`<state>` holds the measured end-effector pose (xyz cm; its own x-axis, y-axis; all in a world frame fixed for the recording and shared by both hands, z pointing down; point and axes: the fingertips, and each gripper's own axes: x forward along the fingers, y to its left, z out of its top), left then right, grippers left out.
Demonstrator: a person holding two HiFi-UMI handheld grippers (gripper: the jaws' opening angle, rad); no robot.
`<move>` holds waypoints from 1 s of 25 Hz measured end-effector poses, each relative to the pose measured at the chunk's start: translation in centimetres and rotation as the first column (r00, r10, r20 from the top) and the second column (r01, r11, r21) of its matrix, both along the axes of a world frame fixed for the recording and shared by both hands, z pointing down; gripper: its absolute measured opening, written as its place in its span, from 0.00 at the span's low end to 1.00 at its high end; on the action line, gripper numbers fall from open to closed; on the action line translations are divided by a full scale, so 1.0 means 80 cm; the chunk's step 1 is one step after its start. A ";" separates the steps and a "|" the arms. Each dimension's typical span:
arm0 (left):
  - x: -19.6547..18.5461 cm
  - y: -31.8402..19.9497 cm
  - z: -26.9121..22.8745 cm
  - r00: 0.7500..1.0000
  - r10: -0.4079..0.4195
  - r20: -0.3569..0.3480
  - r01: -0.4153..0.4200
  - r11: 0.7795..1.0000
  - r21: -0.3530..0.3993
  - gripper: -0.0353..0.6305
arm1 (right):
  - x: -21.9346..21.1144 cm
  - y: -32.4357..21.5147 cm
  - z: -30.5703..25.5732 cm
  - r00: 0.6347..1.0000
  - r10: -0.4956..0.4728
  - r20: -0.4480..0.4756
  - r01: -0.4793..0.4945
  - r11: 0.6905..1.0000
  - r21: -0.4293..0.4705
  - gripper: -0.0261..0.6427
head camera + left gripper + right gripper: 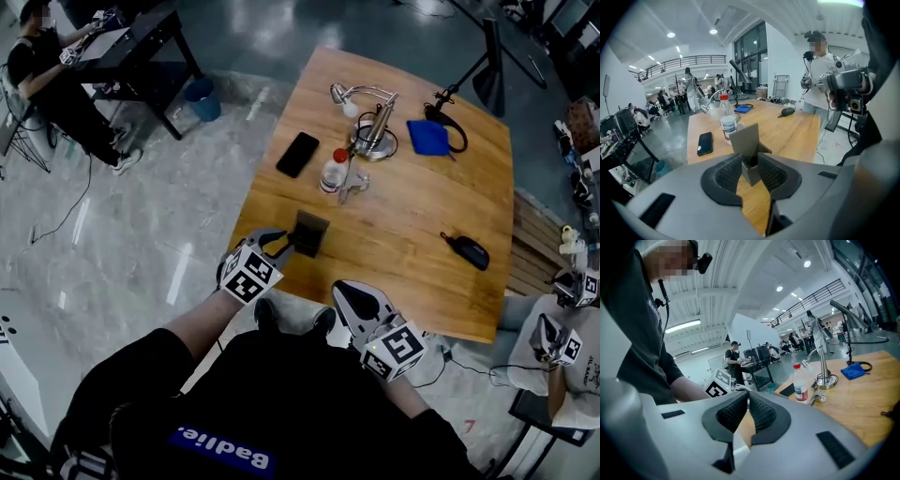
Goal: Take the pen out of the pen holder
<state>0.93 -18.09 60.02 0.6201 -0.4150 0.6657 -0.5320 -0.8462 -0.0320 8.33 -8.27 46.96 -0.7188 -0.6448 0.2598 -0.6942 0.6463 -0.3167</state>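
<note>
We see the pen holder (310, 232), a dark open box, standing by the near edge of the wooden surface (412, 225), at eight o'clock from its middle. Its inside is dark, and we cannot make out a pen. The left gripper (750, 164) has its fingers spread, with the holder's base between them. The right gripper (747, 404), at five o'clock from the holder, has its fingers pressed together on nothing. A red-capped bottle (332, 172) stands at one o'clock from the holder, and its label is too small to read. White letters on the person's shirt (281, 394) seem to read "Badlie".

One of each kind on the surface (412, 234).
One pen holder (310, 232), one phone (298, 154), one bottle (333, 172), one lamp (373, 122), one blue cloth (427, 137), one black case (466, 250).
</note>
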 end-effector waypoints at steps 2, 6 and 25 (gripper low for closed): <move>0.003 -0.004 0.005 1.000 0.007 0.009 -0.007 1.000 -0.005 0.21 | 0.001 -0.002 0.002 1.000 -0.001 0.001 0.001 1.000 -0.003 0.05; 0.009 -0.010 0.019 0.999 0.018 0.038 -0.018 1.000 -0.023 0.22 | 0.003 -0.004 0.006 1.000 0.006 0.005 -0.006 1.000 -0.015 0.05; 0.016 -0.006 0.031 0.997 0.060 0.042 -0.057 0.996 -0.070 0.13 | 0.004 0.001 0.007 1.000 0.015 -0.003 -0.015 1.000 -0.020 0.05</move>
